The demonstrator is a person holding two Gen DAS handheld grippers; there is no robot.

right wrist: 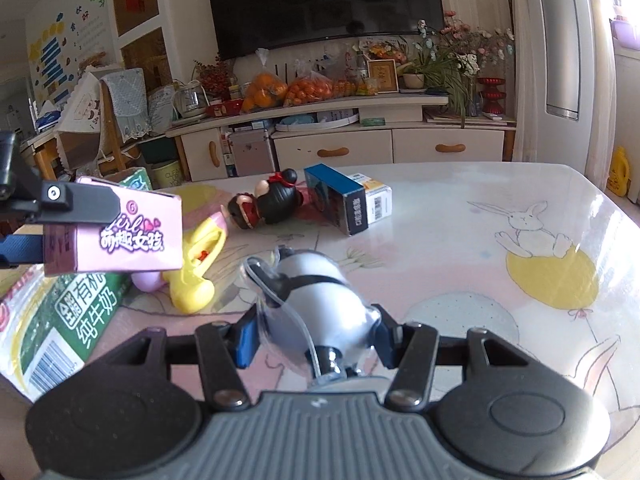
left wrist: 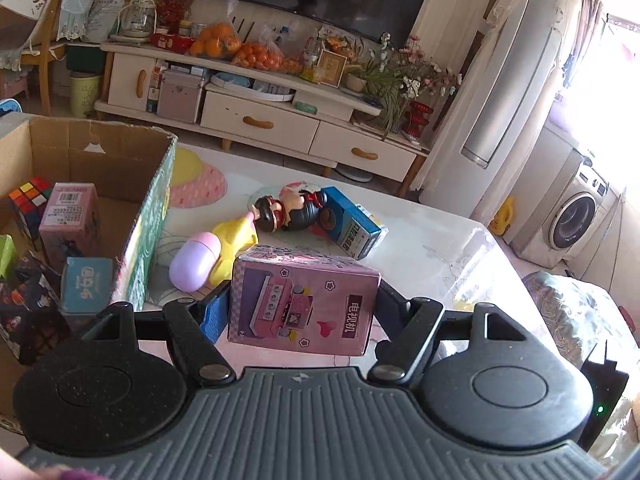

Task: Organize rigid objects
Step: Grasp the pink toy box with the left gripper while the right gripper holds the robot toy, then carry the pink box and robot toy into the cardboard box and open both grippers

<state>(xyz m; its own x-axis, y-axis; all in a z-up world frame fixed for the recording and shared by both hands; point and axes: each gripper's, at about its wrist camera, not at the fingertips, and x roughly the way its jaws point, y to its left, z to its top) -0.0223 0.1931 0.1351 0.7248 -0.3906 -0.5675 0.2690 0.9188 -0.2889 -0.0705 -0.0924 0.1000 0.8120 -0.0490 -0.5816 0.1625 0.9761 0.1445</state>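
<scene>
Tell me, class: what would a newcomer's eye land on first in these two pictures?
Probably the pink box clamped in the left gripper, held up beside the open cardboard box. Next, the white round toy gripped by the right gripper over the rabbit-print table, with a doll lying beyond.

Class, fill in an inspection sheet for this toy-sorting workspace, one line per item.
Surface: table with rabbit-print cover.
Job's things: pink box, white round toy, doll, blue box, yellow toy, cardboard box part filled.
Clutter: nothing seen.
Grippers: left hand-held gripper shut on pink box; right hand-held gripper shut on white round toy.
Cables: nothing seen.
Surroundings: TV cabinet, washing machine.
</scene>
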